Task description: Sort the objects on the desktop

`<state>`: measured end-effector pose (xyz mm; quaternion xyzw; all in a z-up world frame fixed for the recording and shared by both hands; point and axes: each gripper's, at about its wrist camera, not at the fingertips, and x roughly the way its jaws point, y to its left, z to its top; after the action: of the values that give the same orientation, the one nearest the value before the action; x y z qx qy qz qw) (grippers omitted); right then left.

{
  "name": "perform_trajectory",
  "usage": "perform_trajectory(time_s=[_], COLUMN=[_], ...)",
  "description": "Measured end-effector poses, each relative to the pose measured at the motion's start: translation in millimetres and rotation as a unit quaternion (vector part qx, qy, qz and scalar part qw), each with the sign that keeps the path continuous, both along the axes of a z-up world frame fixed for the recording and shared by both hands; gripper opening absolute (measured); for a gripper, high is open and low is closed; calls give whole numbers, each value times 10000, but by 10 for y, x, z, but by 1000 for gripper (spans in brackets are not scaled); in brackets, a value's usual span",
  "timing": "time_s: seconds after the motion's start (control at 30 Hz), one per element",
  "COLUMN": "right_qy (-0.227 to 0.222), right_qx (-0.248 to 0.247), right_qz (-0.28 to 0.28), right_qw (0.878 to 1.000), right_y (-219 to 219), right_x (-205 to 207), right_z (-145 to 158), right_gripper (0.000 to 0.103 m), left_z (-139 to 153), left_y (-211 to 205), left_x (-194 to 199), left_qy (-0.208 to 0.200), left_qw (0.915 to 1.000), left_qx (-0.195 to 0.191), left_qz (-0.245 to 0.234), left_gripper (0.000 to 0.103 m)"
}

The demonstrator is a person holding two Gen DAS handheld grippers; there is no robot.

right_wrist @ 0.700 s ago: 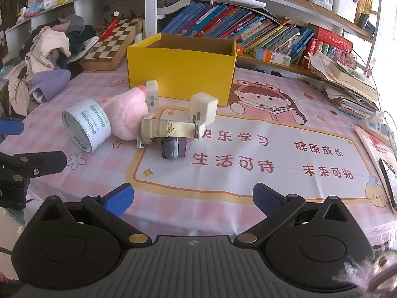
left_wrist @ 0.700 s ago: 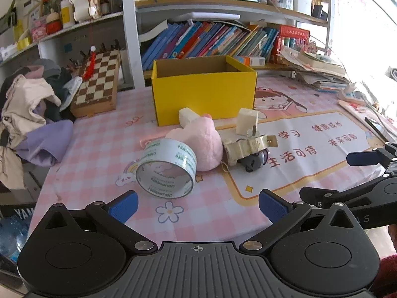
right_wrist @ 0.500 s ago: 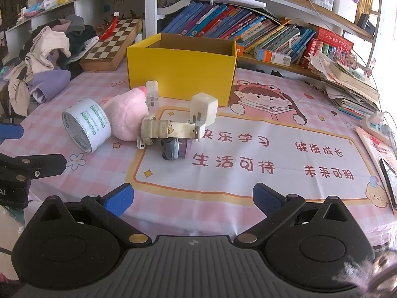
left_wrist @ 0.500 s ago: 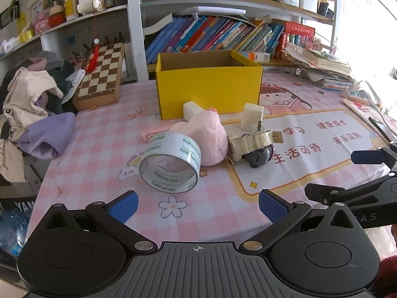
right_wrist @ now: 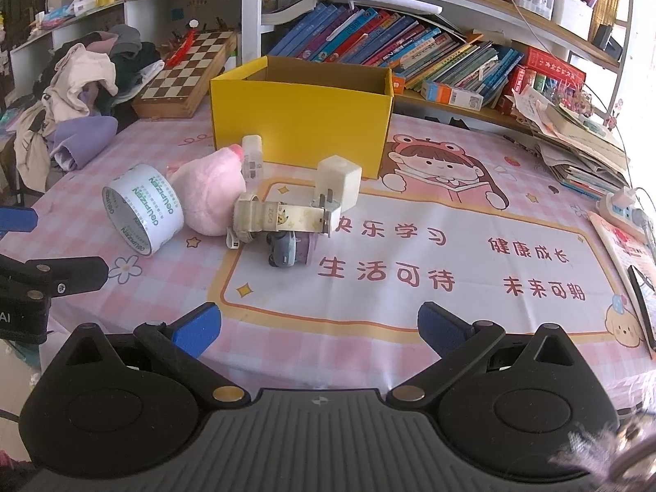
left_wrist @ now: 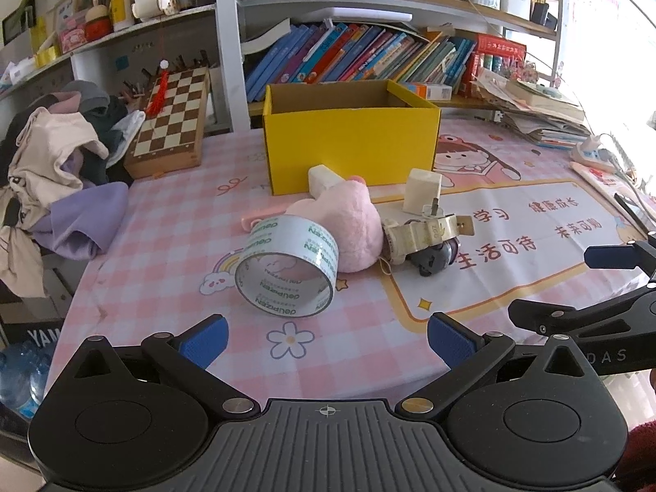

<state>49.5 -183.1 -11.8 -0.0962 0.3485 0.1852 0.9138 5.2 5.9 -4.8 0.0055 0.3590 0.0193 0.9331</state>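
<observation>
Both your left gripper [left_wrist: 326,338] and right gripper [right_wrist: 317,322] hover with jaws released, empty. The clear printed tape roll [left_wrist: 287,266] near the bench's left edge, standing on its rim, may roll off if nudged.

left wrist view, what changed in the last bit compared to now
The left wrist camera's view shifted: the tape roll and yellow box now sit a little higher and more to the right in the picture than before. Nothing was grasped or released. Both the left gripper and right gripper stay open and empty, and the right wrist view is unchanged.
</observation>
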Motion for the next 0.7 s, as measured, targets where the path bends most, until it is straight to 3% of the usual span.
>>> perform_trajectory(time_s=[0.7], right_qy=[-34], right_qx=[-15], right_qz=[12], right_qw=[10000], right_y=[17], right_x=[-22], right_z=[1], right_gripper=[103], left_z=[5], left_y=[-11], left_x=[-4], left_qy=[-6], left_qw=[10000], left_qx=[13], left_qz=[3], left_gripper=[103])
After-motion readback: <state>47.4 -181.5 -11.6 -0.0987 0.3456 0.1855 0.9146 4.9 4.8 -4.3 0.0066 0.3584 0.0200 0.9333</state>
